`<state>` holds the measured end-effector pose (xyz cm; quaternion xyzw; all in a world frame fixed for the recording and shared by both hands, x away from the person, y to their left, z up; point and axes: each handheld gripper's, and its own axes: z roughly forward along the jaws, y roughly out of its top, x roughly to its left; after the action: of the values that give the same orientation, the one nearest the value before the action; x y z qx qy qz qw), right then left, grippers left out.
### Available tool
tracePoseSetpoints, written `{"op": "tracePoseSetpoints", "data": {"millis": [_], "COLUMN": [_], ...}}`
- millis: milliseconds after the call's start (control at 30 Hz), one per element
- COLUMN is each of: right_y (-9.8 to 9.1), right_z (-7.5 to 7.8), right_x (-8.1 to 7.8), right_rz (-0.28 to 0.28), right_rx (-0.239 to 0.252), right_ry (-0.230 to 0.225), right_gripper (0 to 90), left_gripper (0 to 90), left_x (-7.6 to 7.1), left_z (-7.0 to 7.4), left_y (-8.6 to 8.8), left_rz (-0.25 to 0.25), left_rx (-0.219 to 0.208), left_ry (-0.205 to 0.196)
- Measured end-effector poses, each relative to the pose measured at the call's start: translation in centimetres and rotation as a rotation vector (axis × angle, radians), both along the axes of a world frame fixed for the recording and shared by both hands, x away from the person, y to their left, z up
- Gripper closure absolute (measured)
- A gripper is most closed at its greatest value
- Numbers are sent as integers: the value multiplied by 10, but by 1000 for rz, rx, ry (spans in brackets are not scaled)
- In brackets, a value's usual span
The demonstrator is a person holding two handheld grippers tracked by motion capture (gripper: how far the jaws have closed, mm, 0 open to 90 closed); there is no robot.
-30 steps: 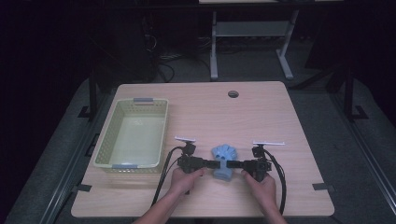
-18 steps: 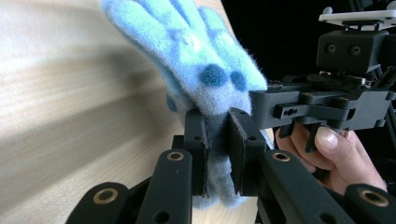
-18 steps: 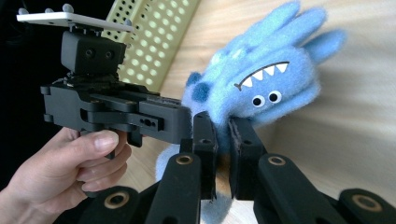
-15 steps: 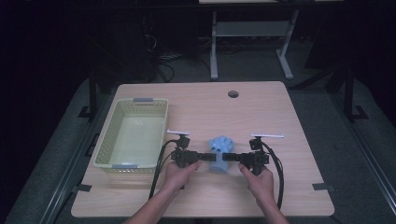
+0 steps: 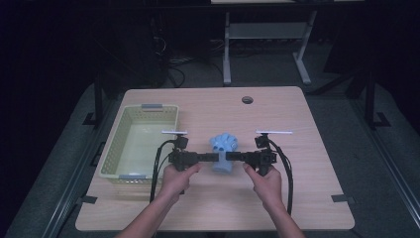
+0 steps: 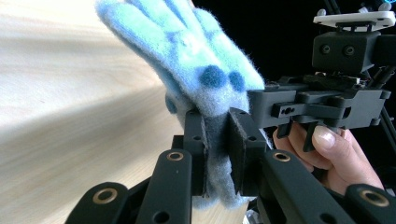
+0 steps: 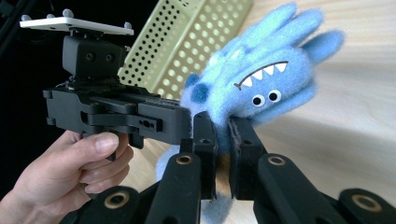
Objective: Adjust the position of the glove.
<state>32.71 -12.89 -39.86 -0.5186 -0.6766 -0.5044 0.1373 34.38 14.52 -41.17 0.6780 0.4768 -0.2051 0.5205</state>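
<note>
At the frame's centre, the left gripper and right gripper both clamp the blue monster glove, jaws nearly closed.

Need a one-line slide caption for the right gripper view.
Both grippers pinch a blue fuzzy monster glove above the wooden table, yellow-green basket behind.

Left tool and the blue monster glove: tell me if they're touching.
Touching. In the left gripper view, the left tool has both jaws pressed against the blue monster glove, whose cuff is squeezed between them with no gap.
</note>
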Motion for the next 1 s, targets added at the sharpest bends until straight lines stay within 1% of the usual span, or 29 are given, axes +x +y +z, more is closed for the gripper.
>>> {"op": "tracePoseSetpoints", "data": {"millis": [200,467,500,767,833,867,1000], "right_y": [17,40,43,68,74,77,89], "right_z": [14,29,30,40,42,43,46], "right_x": [7,15,16,25,27,28,32], "right_rz": [25,52,57,84,93,95,105], "right_rx": [-3,0,7,-1,-3,-1,0], "right_ry": [-18,-42,-43,-53,-62,-58,-74], "right_gripper": [831,831,831,831,831,830,831], "left_gripper": [780,781,781,781,781,780,780], "left_x": [1,2,2,2,2,3,4], "left_z": [15,29,31,38,40,41,44], "left_y": [18,41,44,68,75,78,89], "left_rz": [22,58,61,94,101,106,114], "left_rx": [5,-5,-5,-7,-6,-8,-7], "left_ry": [-20,-41,-43,-59,-62,-63,-67]}}
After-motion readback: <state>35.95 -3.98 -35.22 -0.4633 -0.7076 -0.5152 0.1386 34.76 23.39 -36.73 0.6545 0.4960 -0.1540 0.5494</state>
